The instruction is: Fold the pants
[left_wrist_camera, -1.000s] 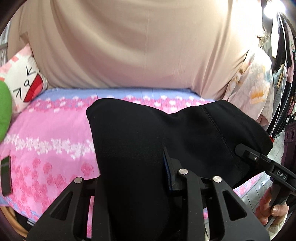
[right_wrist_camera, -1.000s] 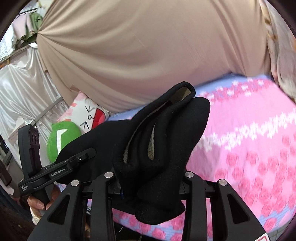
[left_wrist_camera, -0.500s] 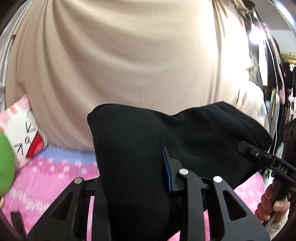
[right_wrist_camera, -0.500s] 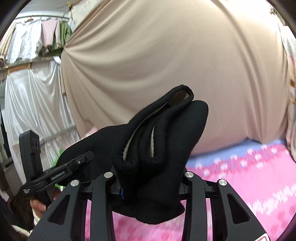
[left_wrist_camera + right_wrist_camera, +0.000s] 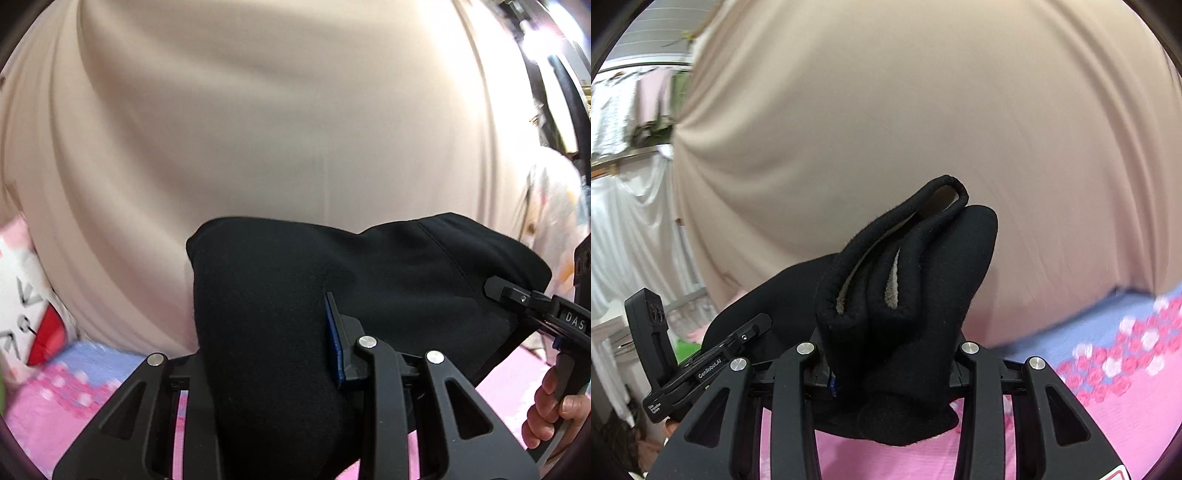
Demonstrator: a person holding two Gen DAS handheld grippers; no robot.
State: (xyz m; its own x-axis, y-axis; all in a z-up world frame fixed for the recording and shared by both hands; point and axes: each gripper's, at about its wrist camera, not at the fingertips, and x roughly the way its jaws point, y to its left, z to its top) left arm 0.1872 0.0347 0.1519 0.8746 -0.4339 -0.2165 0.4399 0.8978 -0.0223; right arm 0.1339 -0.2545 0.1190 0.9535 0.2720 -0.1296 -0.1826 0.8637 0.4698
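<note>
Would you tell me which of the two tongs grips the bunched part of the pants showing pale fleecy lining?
The right tongs: the black pants there bunch into folds baring pale lining. The left tongs clamp smooth black cloth.

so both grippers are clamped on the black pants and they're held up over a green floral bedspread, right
Not quite: the bedspread is pink with a rose print and a blue band, not green, as the right wrist view shows. The rest stands: the left gripper and the right gripper are each shut on the black pants, held up above the bed.
</note>
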